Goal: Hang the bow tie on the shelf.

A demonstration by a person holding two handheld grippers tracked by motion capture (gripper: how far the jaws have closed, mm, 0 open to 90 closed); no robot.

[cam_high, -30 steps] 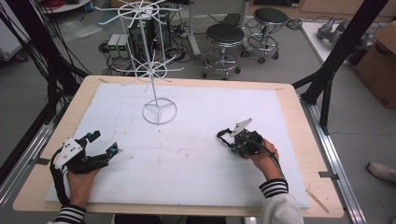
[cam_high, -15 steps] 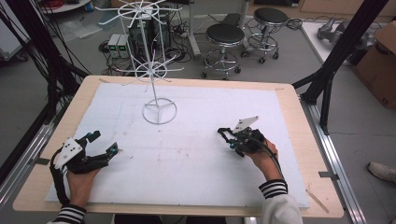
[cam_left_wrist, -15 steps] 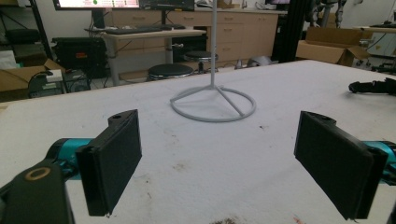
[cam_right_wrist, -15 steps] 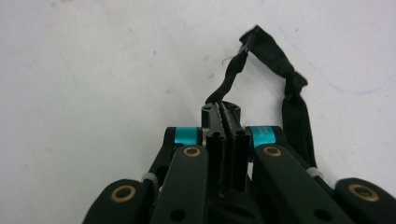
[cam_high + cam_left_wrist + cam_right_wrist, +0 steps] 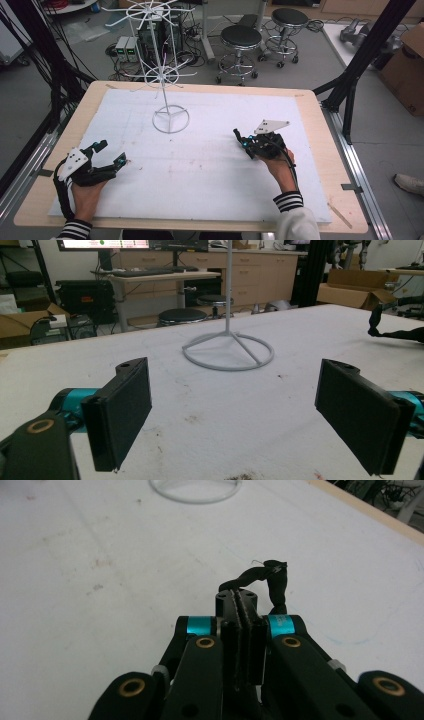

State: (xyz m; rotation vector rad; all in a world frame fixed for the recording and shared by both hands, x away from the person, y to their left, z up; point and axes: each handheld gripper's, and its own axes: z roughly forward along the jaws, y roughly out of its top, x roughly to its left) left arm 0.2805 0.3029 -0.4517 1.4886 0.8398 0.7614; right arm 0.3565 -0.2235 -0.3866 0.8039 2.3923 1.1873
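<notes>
My right gripper (image 5: 243, 140) rests low over the white mat at the right, held by a hand in a striped sleeve. In the right gripper view its jaws (image 5: 238, 600) are pressed together on one end of a thin black band (image 5: 272, 582), which loops out past the tips and droops to the mat. A fine wire pokes from the band's top. My left gripper (image 5: 111, 153) lies on the mat at the near left, and its two pads (image 5: 125, 415) stand wide apart with bare mat between them. A white wire stand (image 5: 170, 119) rises at the back centre.
The stand's ring base (image 5: 228, 351) sits straight ahead of the left gripper. The white mat (image 5: 215, 170) covers a wooden table (image 5: 320, 120). Black frame posts (image 5: 360, 60) flank the table, and stools (image 5: 241, 45) and cabling stand on the floor beyond it.
The right gripper has edged slightly away from the person with the band still pinched. The left gripper has stayed put.
</notes>
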